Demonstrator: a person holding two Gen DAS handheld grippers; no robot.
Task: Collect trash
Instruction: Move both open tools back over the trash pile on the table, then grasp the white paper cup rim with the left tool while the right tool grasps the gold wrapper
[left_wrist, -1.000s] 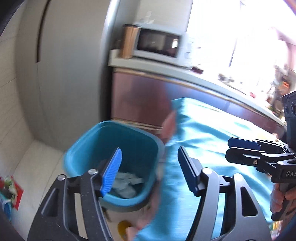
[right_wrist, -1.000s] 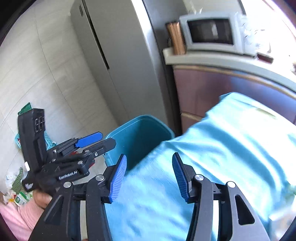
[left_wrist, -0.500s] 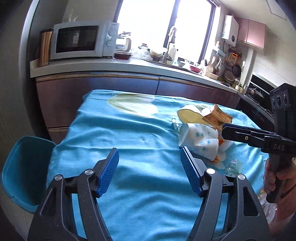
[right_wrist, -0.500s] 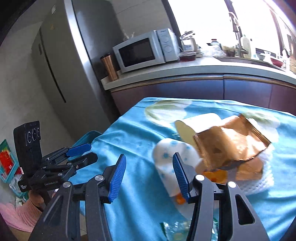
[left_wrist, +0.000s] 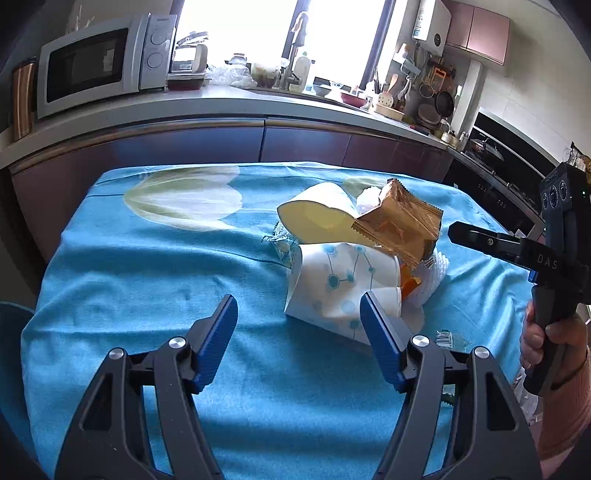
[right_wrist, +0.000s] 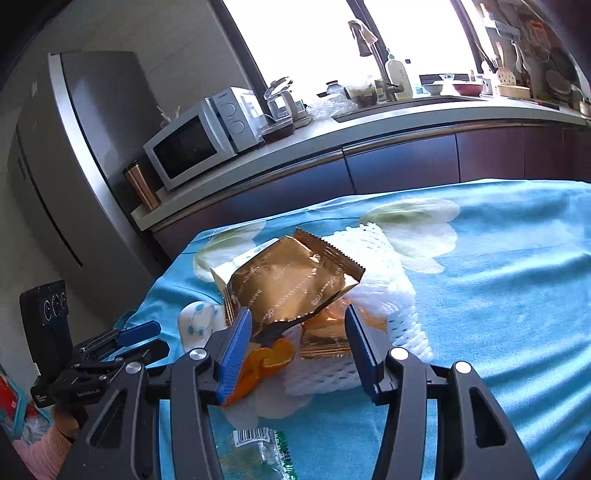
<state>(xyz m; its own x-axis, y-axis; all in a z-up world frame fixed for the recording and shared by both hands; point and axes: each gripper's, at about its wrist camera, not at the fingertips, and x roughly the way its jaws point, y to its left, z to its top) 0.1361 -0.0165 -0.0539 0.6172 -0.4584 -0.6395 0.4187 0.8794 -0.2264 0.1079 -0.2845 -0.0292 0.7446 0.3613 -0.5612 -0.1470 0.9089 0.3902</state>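
Trash pile (left_wrist: 354, 251): lying right of centre on the blue-clothed desk (left_wrist: 147, 280). Left tool (left_wrist: 298, 325): hanging open and empty, the pile just ahead to its right. Right tool (right_wrist: 297, 341): hanging open, the gold wrapper (right_wrist: 291, 284) showing between its blue pads, ungripped.

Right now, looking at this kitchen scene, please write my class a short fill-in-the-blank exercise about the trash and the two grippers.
1. The trash pile lies on a ____ tablecloth.
2. The crumpled snack wrapper on top of the pile is ____ in colour.
3. The left gripper and right gripper both have their jaws ____, holding nothing.
4. On the counter beside the fridge stands a ____.

Missing words: blue; gold; open; microwave
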